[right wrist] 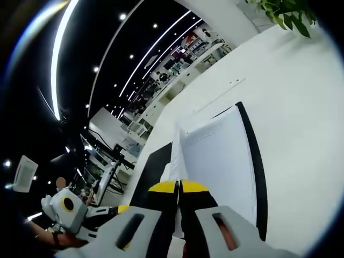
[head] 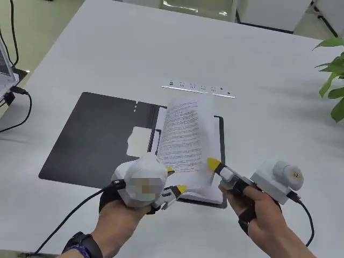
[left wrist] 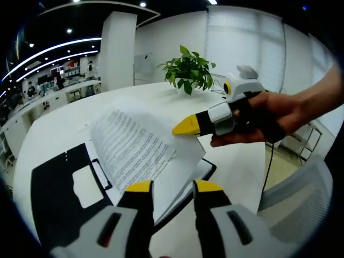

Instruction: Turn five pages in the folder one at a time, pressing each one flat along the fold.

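A black folder [head: 91,140] lies open on the white table. One printed page [head: 185,134] stands lifted and curved above its right half. My right gripper [head: 214,163] is shut on that page's lower right corner. In the right gripper view, the yellow tips [right wrist: 179,186] meet on the sheet's edge [right wrist: 217,156]. My left gripper [head: 176,180] hovers at the folder's near edge, just left of the lifted page. In its own view, the jaws [left wrist: 173,187] are open with nothing between them. The left gripper view also has the right gripper [left wrist: 187,126] pinching the page [left wrist: 137,145].
A white power strip [head: 198,87] is set into the table just beyond the folder. A potted plant [head: 333,75] stands at the right edge. A laptop [head: 5,70] and a cable sit at the far left. A grey chair [left wrist: 301,188] is beside the table.
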The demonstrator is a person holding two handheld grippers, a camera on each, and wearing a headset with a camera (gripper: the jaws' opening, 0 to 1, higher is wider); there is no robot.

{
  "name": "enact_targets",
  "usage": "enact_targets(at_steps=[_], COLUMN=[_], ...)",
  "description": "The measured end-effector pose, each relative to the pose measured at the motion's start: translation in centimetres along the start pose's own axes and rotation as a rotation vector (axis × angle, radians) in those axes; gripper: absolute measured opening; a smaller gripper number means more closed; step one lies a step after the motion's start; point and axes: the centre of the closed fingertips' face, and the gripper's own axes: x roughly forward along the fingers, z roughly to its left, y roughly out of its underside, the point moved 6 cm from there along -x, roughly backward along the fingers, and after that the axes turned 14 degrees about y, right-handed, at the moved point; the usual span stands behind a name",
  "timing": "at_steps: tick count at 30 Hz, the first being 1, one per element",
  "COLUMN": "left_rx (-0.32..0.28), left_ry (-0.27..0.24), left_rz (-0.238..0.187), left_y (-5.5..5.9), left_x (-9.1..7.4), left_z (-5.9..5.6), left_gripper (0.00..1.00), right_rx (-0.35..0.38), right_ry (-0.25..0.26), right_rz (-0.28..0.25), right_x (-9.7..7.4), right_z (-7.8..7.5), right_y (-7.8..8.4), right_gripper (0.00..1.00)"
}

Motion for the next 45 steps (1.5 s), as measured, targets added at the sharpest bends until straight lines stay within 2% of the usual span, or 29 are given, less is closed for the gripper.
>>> enact_targets(at_steps=[5,14,19,30,45], left_rx=[-0.009,-0.033,-0.033,-0.077,-0.096], left_ry=[-0.006,-0.054,-0.08,-0.123,-0.181], left_rz=[-0.005,-0.033,-0.04,-0.043,-0.075], left_y=[0.5,0.9,0.9,2.9,3.5], left_x=[-1.4,-5.3,-7.7,-11.5,-15.6], left_z=[0.4,1.8,2.6,3.7,4.7], left_gripper=[0.38,0.44,0.48,0.52,0.57], right_rx=[0.001,0.015,0.009,-0.002,-0.033], right_ry=[-0.036,-0.082,-0.108,-0.161,-0.223], right_rz=[-0.014,-0.025,-0.014,0.014,0.075], right_x=[0.3,0.9,1.6,3.1,5.7], right_z=[1.2,3.3,4.8,8.4,12.9], right_y=[-0.2,-0.4,0.1,1.2,3.7], right_gripper=[0.0,0.0,0.0,0.0,0.0])
